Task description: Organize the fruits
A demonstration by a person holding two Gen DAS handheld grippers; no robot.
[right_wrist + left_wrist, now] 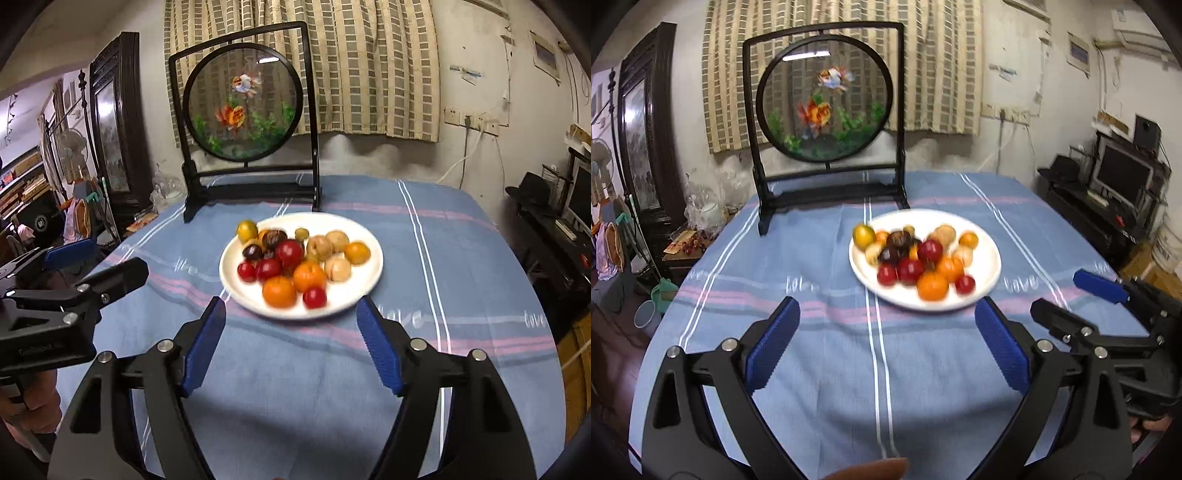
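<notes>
Left tongs: the left gripper [886, 350] hangs over bare cloth with its blue pads spread wide and nothing between them.
Right tongs: the right gripper [291, 343] is also spread, a little less wide, and it too is empty; from the left wrist view it shows off to the right side, apart from the left one.
Plate: a white plate [373, 277] sits on the cloth just beyond both pairs of tips, its near rim close to the right finger of the left tongs and between the tips of the right tongs.
Fruits: all the fruits [295, 266] I can see lie heaped on that plate, ahead of the tongs. There are oranges at the front, small red ones beside them, pale tan ones toward the right, dark brownish ones further back, and a yellow-green one at the far left rim.
Loose fruit: I see none on the tablecloth [812, 369] around the tongs.
Backdrop: a framed goldfish screen [825, 96] stands well beyond the plate.
Done, by my reckoning: gathering looks finished, since every piece is on the plate and neither tool carries anything.
Left, by my reckoning: little or nothing, unless sorting by kind is wanted; the kinds sit only loosely grouped.
Sharpness: the plate is blurred, so exact counts escape me.
</notes>
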